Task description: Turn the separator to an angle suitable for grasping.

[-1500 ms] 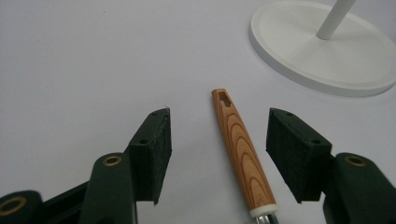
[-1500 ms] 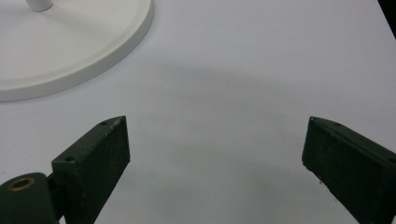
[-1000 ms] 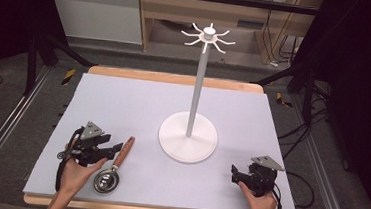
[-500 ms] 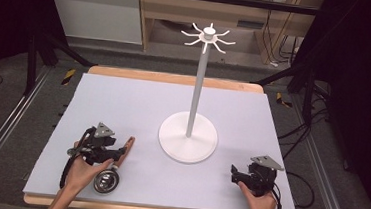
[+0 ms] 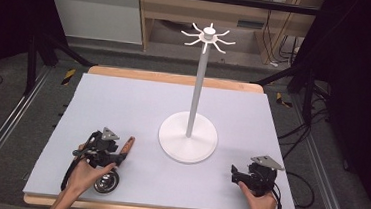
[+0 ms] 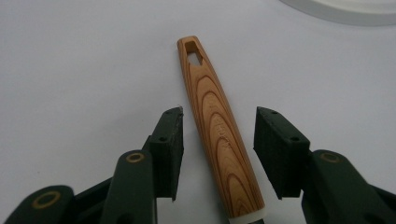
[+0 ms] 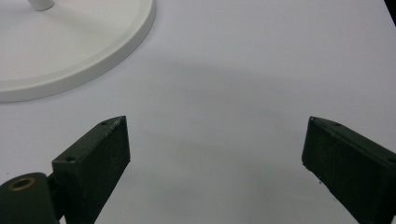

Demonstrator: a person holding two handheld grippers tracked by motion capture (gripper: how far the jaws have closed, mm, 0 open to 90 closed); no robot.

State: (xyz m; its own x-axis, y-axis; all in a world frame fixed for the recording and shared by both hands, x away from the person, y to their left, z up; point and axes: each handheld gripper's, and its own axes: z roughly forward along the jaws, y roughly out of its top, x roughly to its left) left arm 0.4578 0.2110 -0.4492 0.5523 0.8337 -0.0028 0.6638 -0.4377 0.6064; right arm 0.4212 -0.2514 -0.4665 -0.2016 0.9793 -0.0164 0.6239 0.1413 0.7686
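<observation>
Wood-grain tapered ladle handle (image 6: pixel 217 135) lies flat on lilac mat, near-left of white round stand base (image 5: pixel 188 137). Left gripper (image 6: pixel 218 144) straddles handle, jaws just been closing, pads not yet touching. Centre handle, squeeze squarely mid-length before lifting. Right gripper (image 7: pixel 215 154) gaping, idle, near-right of base.

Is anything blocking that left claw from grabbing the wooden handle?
Nothing visible. The wooden handle already lies between the left gripper's jaws, which have just been closing, with small gaps and bare mat on either side.
</observation>
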